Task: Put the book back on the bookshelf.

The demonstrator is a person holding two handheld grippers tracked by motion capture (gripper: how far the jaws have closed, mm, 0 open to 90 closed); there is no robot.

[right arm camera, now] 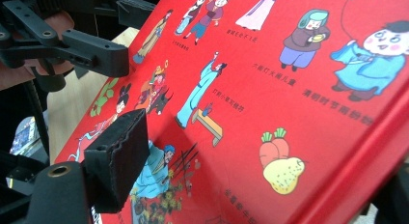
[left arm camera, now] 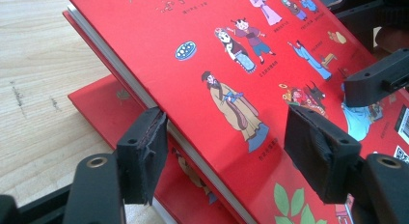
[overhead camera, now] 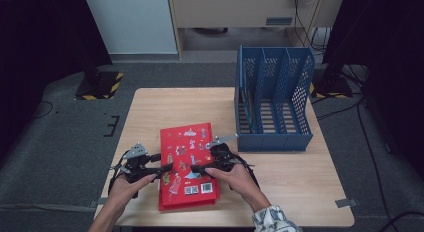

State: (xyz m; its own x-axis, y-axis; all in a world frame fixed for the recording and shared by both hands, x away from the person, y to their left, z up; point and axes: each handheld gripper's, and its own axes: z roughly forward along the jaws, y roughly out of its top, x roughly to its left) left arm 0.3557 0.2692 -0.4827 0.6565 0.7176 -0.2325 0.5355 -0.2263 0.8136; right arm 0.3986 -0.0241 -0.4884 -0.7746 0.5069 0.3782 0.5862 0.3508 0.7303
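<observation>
A red picture book lies on a second red book near the table's front edge. The top book is tilted up off the lower one. My left gripper straddles its page edge, one jaw below the edge and the other above the cover, with a gap showing at the upper pad. My right gripper is shut on the same book from the other side. One pad presses on the cover, and the other jaw is hidden under the book's edge. In the high view both grippers meet over the cover.
A blue slotted file rack stands at the table's back right, close to the books' far corner. The wooden table shows bare top behind and to the left. The floor around is dark carpet.
</observation>
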